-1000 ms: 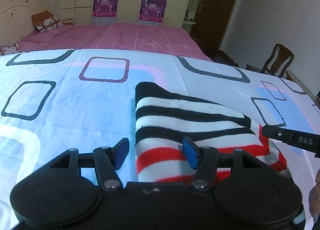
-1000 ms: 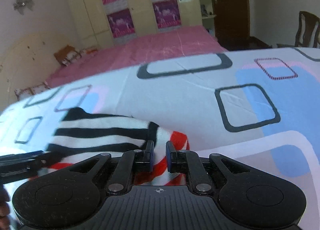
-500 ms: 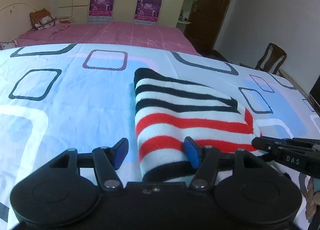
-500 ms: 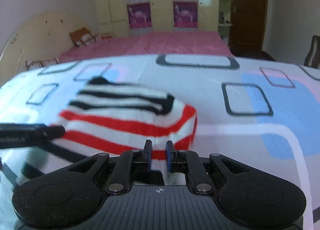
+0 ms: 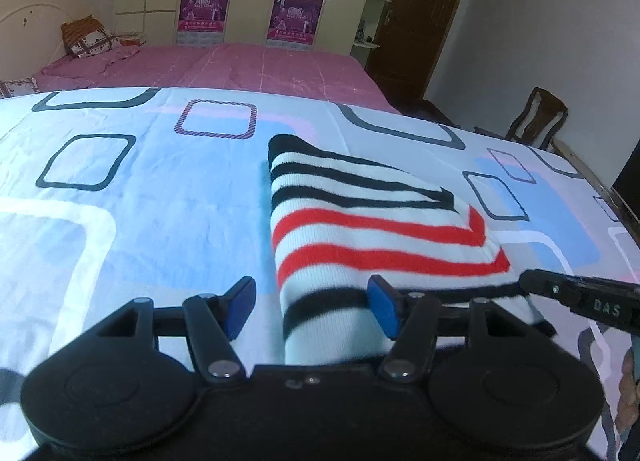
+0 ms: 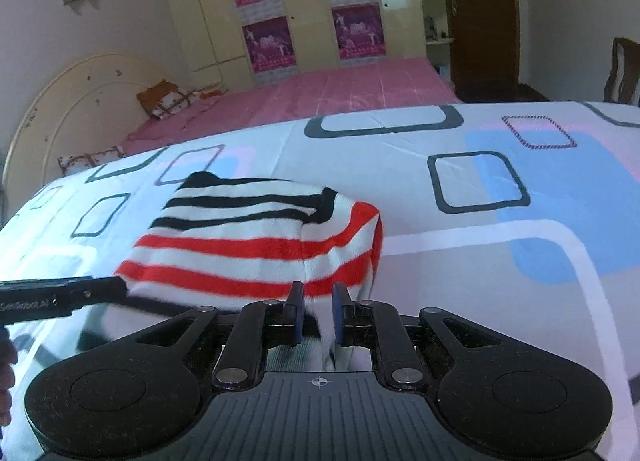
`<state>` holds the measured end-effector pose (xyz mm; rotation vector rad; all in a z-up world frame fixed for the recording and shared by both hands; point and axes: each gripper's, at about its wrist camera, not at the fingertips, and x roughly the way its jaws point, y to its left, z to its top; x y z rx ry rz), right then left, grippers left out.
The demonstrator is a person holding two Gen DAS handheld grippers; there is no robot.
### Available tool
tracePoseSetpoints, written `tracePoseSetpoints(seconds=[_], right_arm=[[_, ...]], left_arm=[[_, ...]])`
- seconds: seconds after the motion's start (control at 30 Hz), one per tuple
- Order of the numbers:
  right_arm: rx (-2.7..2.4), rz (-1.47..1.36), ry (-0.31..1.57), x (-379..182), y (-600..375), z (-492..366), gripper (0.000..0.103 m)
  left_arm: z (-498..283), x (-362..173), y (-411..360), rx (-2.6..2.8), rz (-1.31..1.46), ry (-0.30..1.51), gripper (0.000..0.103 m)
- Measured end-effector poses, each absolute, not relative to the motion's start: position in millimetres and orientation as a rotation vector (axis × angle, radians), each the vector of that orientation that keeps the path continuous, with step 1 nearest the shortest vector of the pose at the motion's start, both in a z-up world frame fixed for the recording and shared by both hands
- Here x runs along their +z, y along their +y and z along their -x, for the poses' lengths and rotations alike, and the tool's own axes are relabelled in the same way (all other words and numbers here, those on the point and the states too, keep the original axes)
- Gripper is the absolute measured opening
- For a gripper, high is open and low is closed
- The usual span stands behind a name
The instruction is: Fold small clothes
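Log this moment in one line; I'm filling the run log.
task: fold clothes | left gripper: open, astride striped sweater edge | right gripper: shut on sweater | surface: patterned sheet

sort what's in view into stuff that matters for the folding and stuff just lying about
Part of the job:
striped knit garment
patterned sheet it lies on
left tongs, open around it
right tongs, shut on its edge

Just lying about:
pink bed
cushion
wooden chair
posters

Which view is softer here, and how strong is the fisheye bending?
Right wrist view: motion smear on the striped garment near the fingers. Left wrist view: sharper, slight blur at the garment's near edge. Both: bedsheet edge bows, corners vignetted, even daylight, no glare.
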<state>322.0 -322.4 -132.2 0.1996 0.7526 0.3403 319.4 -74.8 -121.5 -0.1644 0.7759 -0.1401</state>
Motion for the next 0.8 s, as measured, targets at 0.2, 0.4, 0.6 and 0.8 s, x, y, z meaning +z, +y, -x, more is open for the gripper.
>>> tracePoseSetpoints(seconds=[0.2, 0.4, 0.6, 0.8], right_arm=[[0.354, -0.199, 0.768, -133, -326, -288, 0.013], [0.337, -0.200, 0.796, -139, -328, -273, 0.013], [0.344, -0.253, 0.808, -142, -336, -265, 0.013], [0.342, -0.262, 0.840, -149, -335, -264, 0.013]], left_arm=[[-298, -126, -77, -0.168, 0.153, 0.811, 0.062], [-297, -134, -76, -0.168, 0.168, 0.831, 0.063], [-295, -135, -75, -0.165, 0.172, 0.837, 0.063], [-293, -136, -78, -0.166, 0.179, 0.843, 0.063]])
